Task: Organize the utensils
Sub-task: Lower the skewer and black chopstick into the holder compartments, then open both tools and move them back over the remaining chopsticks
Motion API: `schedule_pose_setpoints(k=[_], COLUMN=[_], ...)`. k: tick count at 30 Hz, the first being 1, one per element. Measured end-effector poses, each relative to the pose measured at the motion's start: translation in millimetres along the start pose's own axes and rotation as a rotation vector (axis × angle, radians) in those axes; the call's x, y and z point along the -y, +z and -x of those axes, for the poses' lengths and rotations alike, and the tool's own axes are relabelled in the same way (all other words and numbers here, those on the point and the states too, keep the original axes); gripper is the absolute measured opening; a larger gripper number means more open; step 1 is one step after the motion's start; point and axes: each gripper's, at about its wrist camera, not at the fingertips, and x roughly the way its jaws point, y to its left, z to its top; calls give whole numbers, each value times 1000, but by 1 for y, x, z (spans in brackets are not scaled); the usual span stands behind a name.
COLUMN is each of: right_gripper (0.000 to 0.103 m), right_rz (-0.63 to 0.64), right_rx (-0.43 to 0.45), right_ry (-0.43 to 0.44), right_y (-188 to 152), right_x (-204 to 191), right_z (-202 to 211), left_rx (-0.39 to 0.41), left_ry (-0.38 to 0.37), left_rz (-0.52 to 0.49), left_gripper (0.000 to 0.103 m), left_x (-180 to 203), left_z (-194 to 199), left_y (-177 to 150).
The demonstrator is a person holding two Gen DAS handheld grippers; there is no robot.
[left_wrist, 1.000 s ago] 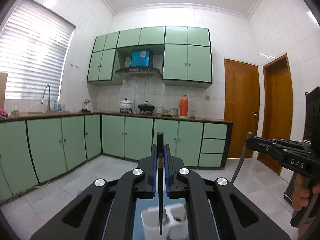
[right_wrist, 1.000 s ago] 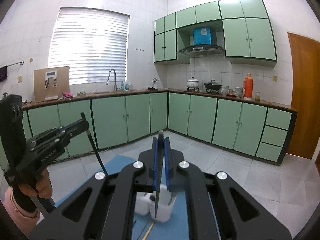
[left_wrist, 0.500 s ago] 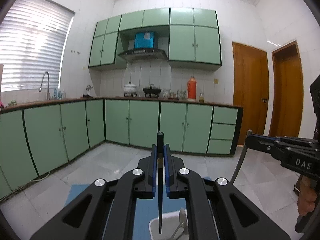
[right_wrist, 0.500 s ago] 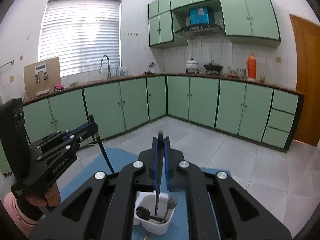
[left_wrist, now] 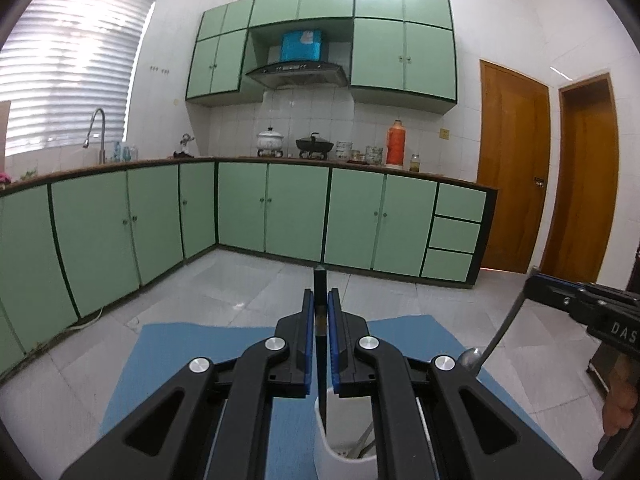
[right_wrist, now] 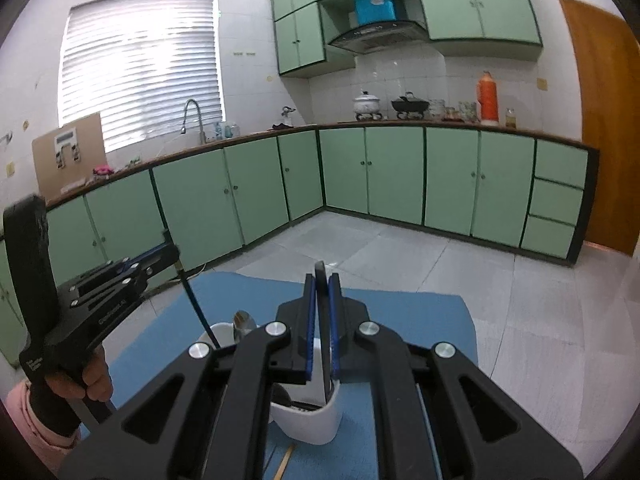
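Observation:
A white utensil holder (left_wrist: 344, 456) (right_wrist: 312, 420) stands on a blue mat (left_wrist: 180, 352) (right_wrist: 400, 312). My left gripper (left_wrist: 320, 304) (right_wrist: 172, 254) has a black chopstick (left_wrist: 320, 360) (right_wrist: 198, 308) between its blue pads, and the tip reaches down into the holder. My right gripper (right_wrist: 320, 292) (left_wrist: 530, 288) has a slim metal utensil (right_wrist: 325, 360) (left_wrist: 500, 332) between its pads, with the lower end inside the holder. Both sets of jaws are opening, though the pads still sit against their utensils. A spoon (right_wrist: 244, 322) (left_wrist: 470, 358) stands in the holder.
A wooden stick (right_wrist: 286, 460) lies on the mat in front of the holder. A hand in a pink sleeve (right_wrist: 86, 380) holds the left gripper. Green floor cabinets (left_wrist: 296, 212) run along the far walls, with grey floor tiles between them and the mat.
Both grippers have sunk toward the mat, bringing the chopstick and the metal utensil down into the holder. The mat and the floor now fill more of each view.

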Motion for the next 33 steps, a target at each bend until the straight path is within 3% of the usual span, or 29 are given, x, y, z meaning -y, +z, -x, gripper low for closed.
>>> schedule_pose_setpoints(k=[1,3,10,12,16,22,33], right_gripper=[11,30,55,70,83,88,88], right_rz=[-5,-14,-3,-3,-8,-18,28], right_rx=[4,17,54,63,82,85,-16], right_ry=[-7,-13,-42,-53,-61,-55,-104], right_y=[-1,-4,-22,-28,-41,-73,-165], right_x=[2,4,2,1,-3,-10,-44], right_z=[3,9,38,44,56,79,106], left_rx=[-1,16,53,57,54,23,-108], left_ry=[2,4,12,14,19,24,29], left_rz=[10,25,41,42,36,21,-5], left_gripper=[27,40,60,67,76,83,85], left_x=[-2,-6,-16,-17,-16,-13,9], left_z=[2,9,40,51,67,94,137], left_y=[-1,-1,-8,-14,-25,-54,-135])
